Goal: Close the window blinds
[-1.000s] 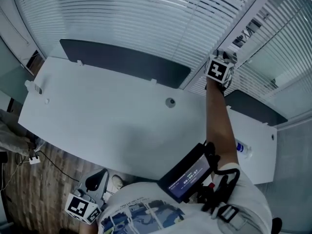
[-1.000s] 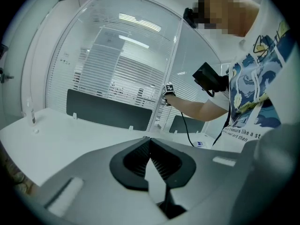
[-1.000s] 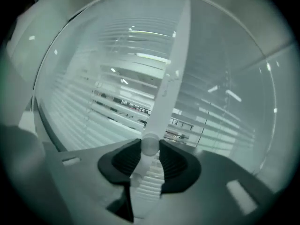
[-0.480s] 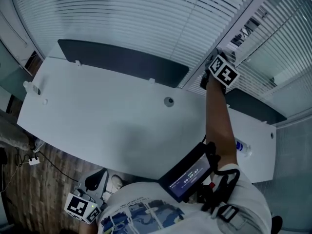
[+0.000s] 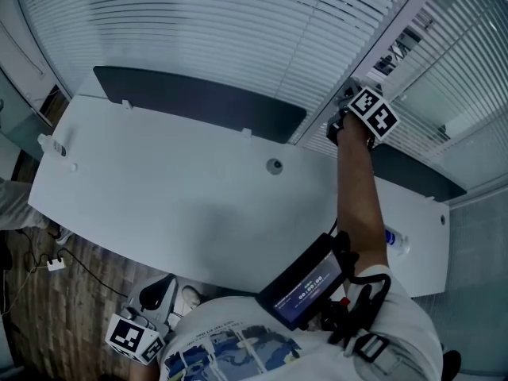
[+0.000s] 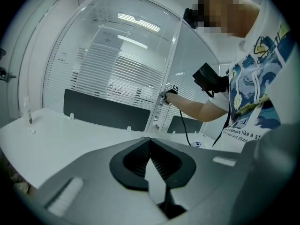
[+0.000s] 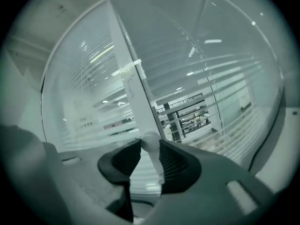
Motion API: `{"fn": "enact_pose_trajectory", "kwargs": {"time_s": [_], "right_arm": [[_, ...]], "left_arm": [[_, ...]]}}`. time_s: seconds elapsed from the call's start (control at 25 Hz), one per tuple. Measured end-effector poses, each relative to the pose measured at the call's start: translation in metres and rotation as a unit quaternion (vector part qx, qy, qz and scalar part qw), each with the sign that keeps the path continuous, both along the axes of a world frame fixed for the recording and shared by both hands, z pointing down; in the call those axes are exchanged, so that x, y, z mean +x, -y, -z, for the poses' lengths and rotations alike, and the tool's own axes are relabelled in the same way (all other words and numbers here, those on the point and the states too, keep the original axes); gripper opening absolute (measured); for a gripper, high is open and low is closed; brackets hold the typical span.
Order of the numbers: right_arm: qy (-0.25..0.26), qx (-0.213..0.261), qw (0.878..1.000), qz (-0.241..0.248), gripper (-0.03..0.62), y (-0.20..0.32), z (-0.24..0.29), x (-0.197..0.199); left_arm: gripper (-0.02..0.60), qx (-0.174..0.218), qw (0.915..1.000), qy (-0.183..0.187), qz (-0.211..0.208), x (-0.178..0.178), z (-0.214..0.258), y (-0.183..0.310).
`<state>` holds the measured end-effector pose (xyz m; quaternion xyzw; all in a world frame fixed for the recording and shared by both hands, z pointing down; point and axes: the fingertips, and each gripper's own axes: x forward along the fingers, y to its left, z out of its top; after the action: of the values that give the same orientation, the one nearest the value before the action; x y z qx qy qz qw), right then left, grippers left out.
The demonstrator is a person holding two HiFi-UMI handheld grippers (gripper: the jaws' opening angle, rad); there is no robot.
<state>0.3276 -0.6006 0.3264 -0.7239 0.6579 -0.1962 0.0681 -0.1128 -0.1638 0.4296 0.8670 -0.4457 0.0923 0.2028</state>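
Observation:
White slatted blinds (image 5: 238, 30) hang behind the glass beyond the white desk (image 5: 159, 205); a second set of blinds (image 5: 444, 78) hangs right of the window post (image 5: 385, 42). My right gripper (image 5: 351, 105) is stretched out to that post, its marker cube turned up. In the right gripper view, the right gripper (image 7: 150, 145) is shut on a small round white knob (image 7: 150, 139) at the post (image 7: 136, 107). My left gripper (image 6: 149, 142) hangs low beside the desk's near edge, jaws together with nothing between them; its marker cube (image 5: 132, 338) shows at the bottom left of the head view.
A dark partition panel (image 5: 198, 98) stands along the desk's far edge, and another (image 5: 413, 173) to the right. A cable grommet (image 5: 275, 166) sits mid-desk, and a water bottle (image 5: 395, 241) near the right arm. A screen device (image 5: 305, 284) is strapped to that arm. Cables (image 5: 48, 260) lie on the wood floor.
The right gripper has twisted at the post: its marker cube swung to the right and tilted. The left gripper has stayed where it was.

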Motion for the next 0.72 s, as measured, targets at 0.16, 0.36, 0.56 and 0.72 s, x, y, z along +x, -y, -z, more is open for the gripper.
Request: {"fn": "enact_pose_trajectory", "kwargs": {"time_s": [0.16,0.36,0.56,0.72], "right_arm": [[-0.124,-0.029,0.992,-0.012,0.123,0.0,0.001,-0.002],[-0.33,-0.066,0.942,-0.022,0.123,0.001,0.0,-0.009],[-0.497,-0.085,0.863,-0.035,0.123,0.006,-0.001,-0.013],[-0.386,-0.03,0.922,-0.019,0.124,0.002,0.003,-0.013]], "left_arm": [[0.002,0.0,1.0,-0.001,0.001,0.0,0.0,0.001],[0.002,0.002,1.0,-0.002,0.001,0.0,0.0,0.001],[0.002,0.001,1.0,-0.001,0.0,0.001,0.001,0.003],[0.002,0.001,1.0,0.001,-0.003,0.002,0.001,0.004]]}}
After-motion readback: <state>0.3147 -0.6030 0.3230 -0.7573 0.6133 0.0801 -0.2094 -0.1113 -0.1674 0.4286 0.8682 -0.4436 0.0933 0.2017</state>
